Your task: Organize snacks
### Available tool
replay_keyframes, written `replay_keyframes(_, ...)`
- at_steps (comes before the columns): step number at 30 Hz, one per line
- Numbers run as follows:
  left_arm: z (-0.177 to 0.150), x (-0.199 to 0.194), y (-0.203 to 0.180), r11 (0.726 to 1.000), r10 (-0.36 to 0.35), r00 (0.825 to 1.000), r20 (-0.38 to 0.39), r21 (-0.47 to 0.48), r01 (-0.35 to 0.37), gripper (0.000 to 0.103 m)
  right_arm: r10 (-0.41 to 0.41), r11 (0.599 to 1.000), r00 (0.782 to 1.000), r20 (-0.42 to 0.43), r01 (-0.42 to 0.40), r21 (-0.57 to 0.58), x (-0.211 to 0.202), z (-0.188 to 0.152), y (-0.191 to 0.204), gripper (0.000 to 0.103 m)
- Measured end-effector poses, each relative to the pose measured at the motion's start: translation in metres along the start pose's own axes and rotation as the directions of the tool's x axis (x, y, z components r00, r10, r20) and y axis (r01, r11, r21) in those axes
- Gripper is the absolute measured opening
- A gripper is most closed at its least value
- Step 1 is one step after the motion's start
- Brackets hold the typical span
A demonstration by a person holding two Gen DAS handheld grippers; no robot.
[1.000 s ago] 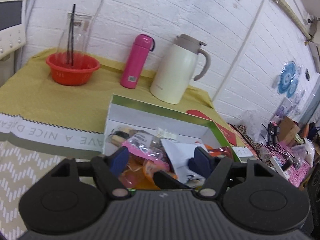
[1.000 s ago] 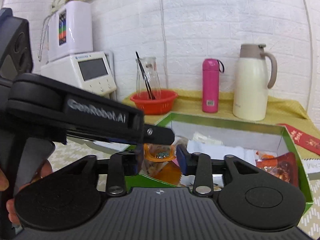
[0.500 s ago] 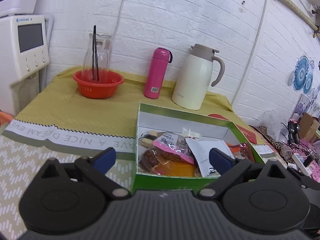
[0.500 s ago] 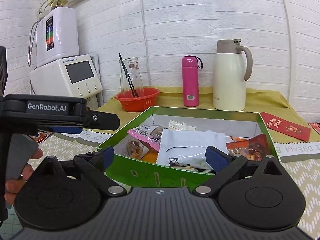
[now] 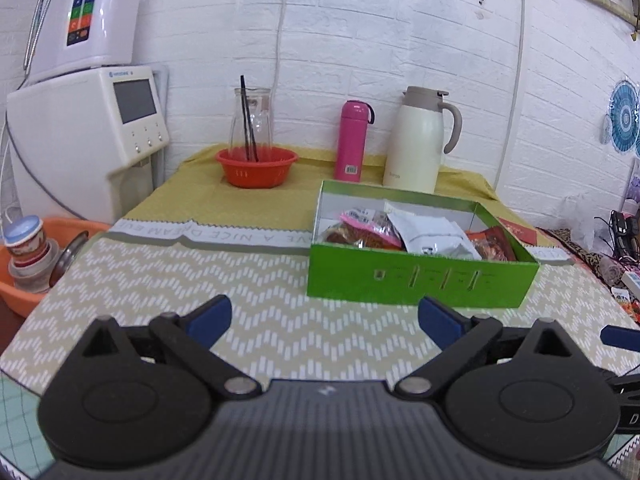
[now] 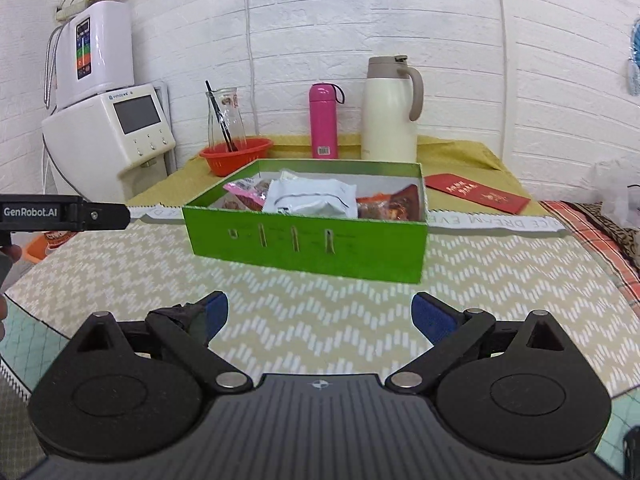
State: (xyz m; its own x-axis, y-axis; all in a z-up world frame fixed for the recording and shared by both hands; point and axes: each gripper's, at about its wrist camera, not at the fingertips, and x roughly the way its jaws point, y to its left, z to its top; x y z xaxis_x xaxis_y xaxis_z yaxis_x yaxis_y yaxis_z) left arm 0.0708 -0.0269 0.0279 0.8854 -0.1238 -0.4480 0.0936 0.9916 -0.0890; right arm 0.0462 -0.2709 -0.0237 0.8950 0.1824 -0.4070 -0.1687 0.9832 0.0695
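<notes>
Green box (image 6: 308, 240) sits mid-table on the zigzag cloth (image 6: 320, 320), lid off. Inside: pink packet (image 6: 246, 192) at its left end, white pouch (image 6: 312, 198) in the middle, red-orange packets (image 6: 390, 206) at its right end. Toward the table's back edge, a red bowl (image 5: 256, 166) holds a glass carafe (image 5: 251, 124) with black sticks; pink flask (image 5: 353, 140) and cream jug (image 5: 418, 140) stand beside it. Left gripper (image 5: 324, 322) and right gripper (image 6: 318, 314) hang near the front edge, jaws spread wide, nothing between them.

Green box (image 6: 304, 240) w/ white (image 6: 310, 198), pink (image 6: 246, 190) & red-orange packs (image 6: 390, 204); beige zigzag cloth (image 6: 320, 300) under it, pink flask (image 6: 323, 120) & red bowl (image 6: 236, 156) behind
</notes>
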Motion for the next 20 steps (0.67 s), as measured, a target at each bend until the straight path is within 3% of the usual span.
replay_keyframes(6, -0.027, -0.007, -0.014, 0.999, -0.019, 0.996, -0.092, 0.027, 0.022, 0.099, -0.062, 0.997, 0.998, -0.013, 0.061, -0.038, -0.020, -0.011, -0.002, 0.103)
replay_keyframes(20, -0.031, -0.031, -0.037, 0.994, 0.000, 0.999, -0.039, 0.108, 0.004, 0.099, -0.085, 0.996, 0.996, 0.021, 0.085, -0.003, -0.036, -0.017, -0.007, 0.103)
